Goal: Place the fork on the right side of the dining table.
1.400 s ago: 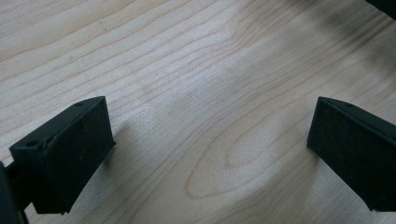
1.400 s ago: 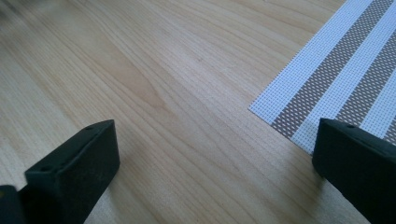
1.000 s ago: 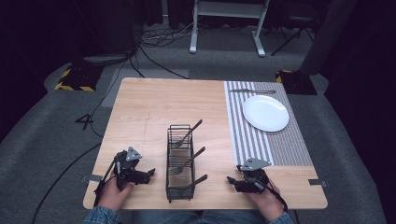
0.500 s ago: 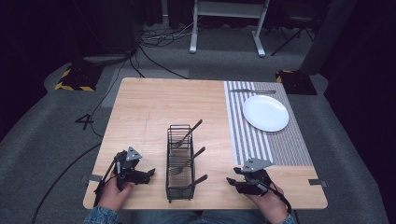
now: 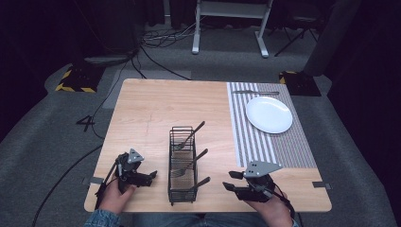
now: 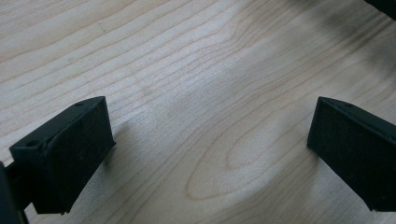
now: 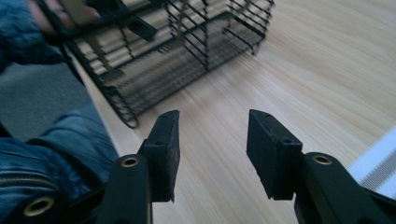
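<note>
1. Nearest the person, the left gripper [image 5: 150, 175] is held low over the bare wooden table [image 5: 146, 113], just left of the wire caddy [image 5: 182, 165]; its jaws are spread wide with nothing between them; in the left gripper view only pale wood grain is seen between the matte black pads [image 6: 70, 149].
2. The right gripper [image 5: 230, 180] is held just right of the caddy, aimed towards it; its jaws have just been closing and stand about half open, with nothing between them; blocky rubbery pads [image 7: 164, 149] are seen in the right gripper view.
3. The caddy is a long, narrow basket of thin black wire mesh, set near the front edge between the two grippers; three dark-handled forks [image 5: 188, 163] are leaned in it, handles pointing up and to the right.
4. Risks, as judged: the light caddy could be nudged or tipped if a slanted handle is pulled sideways; a slim, smooth handle could be missed or slipped by half-closed pads; tines could be snagged in the mesh.
5. Farther off, a striped woven placemat [image 5: 279, 142] is laid at the right; a round, glossy white plate [image 5: 268, 114] is set on it; a dark piece of cutlery [image 5: 255, 92] lies beyond the plate, its kind not clear.
</note>
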The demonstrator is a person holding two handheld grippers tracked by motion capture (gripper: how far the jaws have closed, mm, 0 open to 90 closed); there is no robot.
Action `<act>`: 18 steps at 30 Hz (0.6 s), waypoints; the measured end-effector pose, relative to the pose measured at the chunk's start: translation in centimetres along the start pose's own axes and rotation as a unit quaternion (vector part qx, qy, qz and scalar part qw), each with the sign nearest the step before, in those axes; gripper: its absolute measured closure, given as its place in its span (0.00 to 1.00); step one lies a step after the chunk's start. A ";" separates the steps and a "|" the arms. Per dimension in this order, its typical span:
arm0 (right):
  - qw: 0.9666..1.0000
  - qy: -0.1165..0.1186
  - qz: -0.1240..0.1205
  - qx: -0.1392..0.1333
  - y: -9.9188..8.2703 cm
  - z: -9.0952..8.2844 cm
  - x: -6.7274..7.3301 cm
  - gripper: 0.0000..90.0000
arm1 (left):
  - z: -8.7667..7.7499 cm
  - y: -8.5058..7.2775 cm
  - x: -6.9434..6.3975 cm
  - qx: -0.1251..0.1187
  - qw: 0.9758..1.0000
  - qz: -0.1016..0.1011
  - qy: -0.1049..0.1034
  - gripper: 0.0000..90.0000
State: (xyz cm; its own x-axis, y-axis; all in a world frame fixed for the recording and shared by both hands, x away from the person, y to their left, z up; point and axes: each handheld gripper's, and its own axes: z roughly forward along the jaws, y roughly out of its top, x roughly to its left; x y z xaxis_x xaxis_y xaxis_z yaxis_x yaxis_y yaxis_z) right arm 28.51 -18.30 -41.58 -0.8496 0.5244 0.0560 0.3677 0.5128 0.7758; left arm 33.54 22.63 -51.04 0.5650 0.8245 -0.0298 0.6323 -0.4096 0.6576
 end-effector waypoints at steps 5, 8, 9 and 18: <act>0.999 0.032 -0.007 -0.027 0.9 -0.6 0.9 0.63 | 0.0 0.0 0.0 0.000 1.000 0.000 0.000 0.00; 0.998 0.049 -0.013 -0.042 1.7 -0.9 1.5 0.64 | 0.0 0.0 0.0 0.000 1.000 0.000 0.000 0.00; 0.998 0.049 -0.013 -0.042 1.7 -0.9 1.5 0.64 | 0.0 0.0 0.0 0.000 1.000 0.000 0.000 0.00; 0.993 0.095 -0.032 -0.068 3.7 -0.8 3.0 0.68 | 0.0 0.0 0.0 -0.001 1.000 -0.002 -0.001 0.00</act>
State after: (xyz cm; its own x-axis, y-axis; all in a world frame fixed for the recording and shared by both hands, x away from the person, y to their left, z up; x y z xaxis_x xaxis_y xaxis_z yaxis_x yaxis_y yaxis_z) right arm 27.08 -15.36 -38.02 -0.9302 0.3496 0.1117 0.2677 0.4380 0.8582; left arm 33.53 22.61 -51.06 0.5635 0.8254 -0.0334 0.6332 -0.4057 0.6591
